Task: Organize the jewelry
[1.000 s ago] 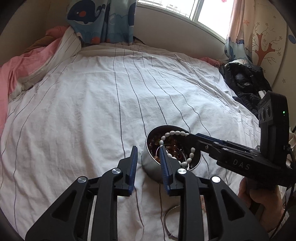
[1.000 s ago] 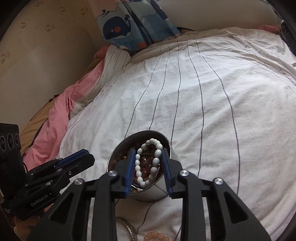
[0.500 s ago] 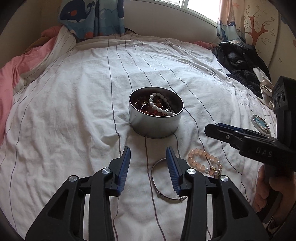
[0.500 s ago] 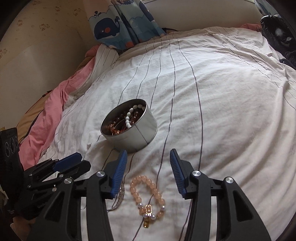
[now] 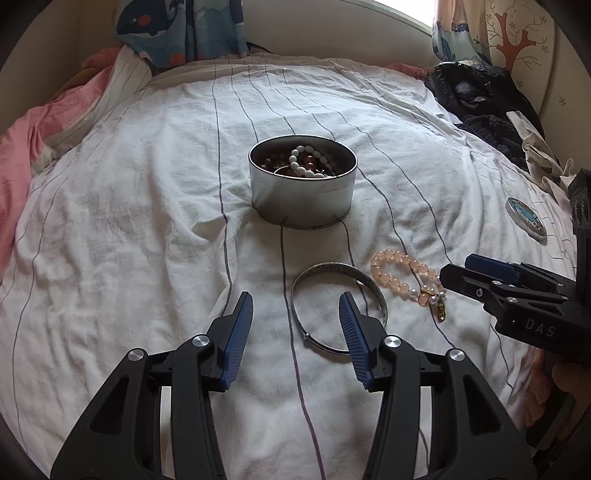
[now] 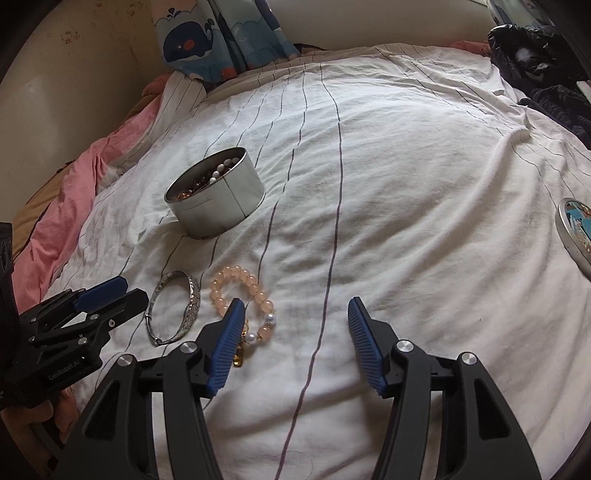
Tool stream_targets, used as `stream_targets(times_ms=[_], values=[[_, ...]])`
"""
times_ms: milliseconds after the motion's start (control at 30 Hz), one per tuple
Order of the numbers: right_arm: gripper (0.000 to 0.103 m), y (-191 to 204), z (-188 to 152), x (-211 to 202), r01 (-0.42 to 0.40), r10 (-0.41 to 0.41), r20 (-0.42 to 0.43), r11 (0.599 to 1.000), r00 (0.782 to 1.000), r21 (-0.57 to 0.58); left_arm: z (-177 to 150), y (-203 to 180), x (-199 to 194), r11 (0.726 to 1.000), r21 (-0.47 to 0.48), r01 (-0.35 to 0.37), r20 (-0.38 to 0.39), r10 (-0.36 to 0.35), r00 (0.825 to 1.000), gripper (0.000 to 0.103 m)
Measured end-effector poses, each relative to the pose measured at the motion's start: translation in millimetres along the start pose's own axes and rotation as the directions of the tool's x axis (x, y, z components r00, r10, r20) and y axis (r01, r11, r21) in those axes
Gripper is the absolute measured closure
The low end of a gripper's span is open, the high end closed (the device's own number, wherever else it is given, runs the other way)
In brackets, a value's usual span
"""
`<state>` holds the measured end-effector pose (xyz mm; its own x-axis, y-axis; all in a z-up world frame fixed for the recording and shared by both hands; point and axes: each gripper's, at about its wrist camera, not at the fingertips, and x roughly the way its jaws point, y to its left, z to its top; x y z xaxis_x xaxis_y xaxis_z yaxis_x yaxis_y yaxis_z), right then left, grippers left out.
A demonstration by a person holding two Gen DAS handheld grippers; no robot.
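A round metal tin (image 5: 303,199) (image 6: 221,206) stands on the striped bed sheet, with a white bead bracelet (image 5: 306,166) and dark red beads inside. In front of it lie a silver bangle (image 5: 338,284) (image 6: 184,306) and a pink bead bracelet (image 5: 402,277) (image 6: 240,291) with a gold charm. My left gripper (image 5: 295,314) hovers over the bangle's near-left part, jaws opening, nothing pressed between them. My right gripper (image 6: 295,317) is opening too; its left finger overlaps the pink bracelet, and bare sheet lies between its pads.
A round tin lid (image 5: 526,219) (image 6: 576,232) lies on the sheet at the right. Dark clothes (image 5: 480,96) are piled at the far right corner. A pink blanket (image 5: 22,147) runs along the left side, and a whale-print curtain (image 5: 177,26) hangs behind the bed.
Both grippers have pulled back from the tin toward the near edge and opened wider. The white bead bracelet left the right gripper's jaws and now lies in the tin. Bangle and pink bracelet came into view.
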<state>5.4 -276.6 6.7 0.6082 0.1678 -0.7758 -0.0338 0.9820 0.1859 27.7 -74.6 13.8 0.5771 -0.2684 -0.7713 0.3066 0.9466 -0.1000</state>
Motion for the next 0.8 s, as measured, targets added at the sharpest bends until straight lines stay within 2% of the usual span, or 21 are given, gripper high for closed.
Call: stream_targets(times_ms=[133, 233, 300, 333, 367, 400, 433, 500, 567, 667, 733, 767, 800], values=[[0.046, 5.8, -0.5, 3.9, 0.034, -0.033, 0.022, 0.999, 0.999, -0.035, 1.4, -5.6, 16.0, 1.000, 0.019, -0.008, -0.026, 0.008, 1.000, 0.054], [0.046, 12.6, 4.5, 11.6, 0.025, -0.023, 0.031, 0.998, 0.999, -0.064, 5.9, -8.0, 23.3, 0.999, 0.038, -0.025, -0.037, 0.026, 0.999, 0.052], [0.047, 21.3, 5.4, 21.7, 0.016, -0.017, -0.007, 0.994, 1.000, -0.107, 6.2, -9.6, 28.7, 0.997, 0.065, -0.047, -0.061, 0.051, 0.997, 0.052], [0.049, 25.3, 3.7, 26.7, 0.002, -0.007, -0.042, 0.991, 0.999, -0.132, 5.8, -10.9, 28.1, 0.995, 0.083, -0.063, -0.061, 0.068, 0.996, 0.057], [0.060, 28.4, 1.6, 26.1, -0.025, 0.016, -0.059, 0.988, 0.998, -0.150, 4.8, -11.1, 25.5, 0.990, 0.101, -0.098, -0.054, 0.103, 0.993, 0.069], [0.079, 29.2, -0.4, 22.7, -0.061, 0.050, -0.074, 0.987, 0.996, -0.151, 3.3, -8.7, 22.3, 0.986, 0.107, -0.131, -0.047, 0.136, 0.990, 0.073], [0.088, 27.9, -3.0, 19.1, -0.097, 0.085, -0.091, 0.985, 0.992, -0.144, 1.8, -3.5, 18.8, 0.986, 0.095, -0.139, -0.044, 0.143, 0.989, 0.073], [0.091, 24.3, -7.1, 12.3, -0.125, 0.115, -0.089, 0.984, 0.989, -0.126, -2.0, 7.1, 12.5, 0.986, 0.072, -0.150, -0.043, 0.153, 0.987, 0.073], [0.091, 23.9, -5.0, 10.8, -0.099, 0.091, -0.064, 0.988, 0.994, -0.121, -4.0, 13.0, 6.3, 0.993, 0.052, -0.109, -0.023, 0.110, 0.994, 0.073], [0.080, 28.4, -1.5, 24.0, -0.061, 0.052, -0.076, 0.989, 0.996, -0.133, -3.0, 12.4, 7.4, 0.995, 0.059, -0.079, -0.023, 0.081, 0.996, 0.066], [0.080, 36.6, -1.6, 30.9, -0.027, 0.012, -0.086, 0.984, 0.996, -0.179, -3.2, 8.2, 15.1, 0.993, 0.080, -0.087, -0.039, 0.091, 0.995, 0.066], [0.083, 39.0, -2.3, 30.0, -0.031, 0.014, -0.086, 0.980, 0.996, -0.195, -3.9, 5.2, 17.4, 0.991, 0.097, -0.091, -0.041, 0.095, 0.995, 0.067], [0.094, 39.3, -2.9, 28.1, -0.053, 0.036, -0.091, 0.979, 0.995, -0.196, -4.3, 2.6, 18.0, 0.990, 0.107, -0.089, -0.035, 0.093, 0.995, 0.070]])
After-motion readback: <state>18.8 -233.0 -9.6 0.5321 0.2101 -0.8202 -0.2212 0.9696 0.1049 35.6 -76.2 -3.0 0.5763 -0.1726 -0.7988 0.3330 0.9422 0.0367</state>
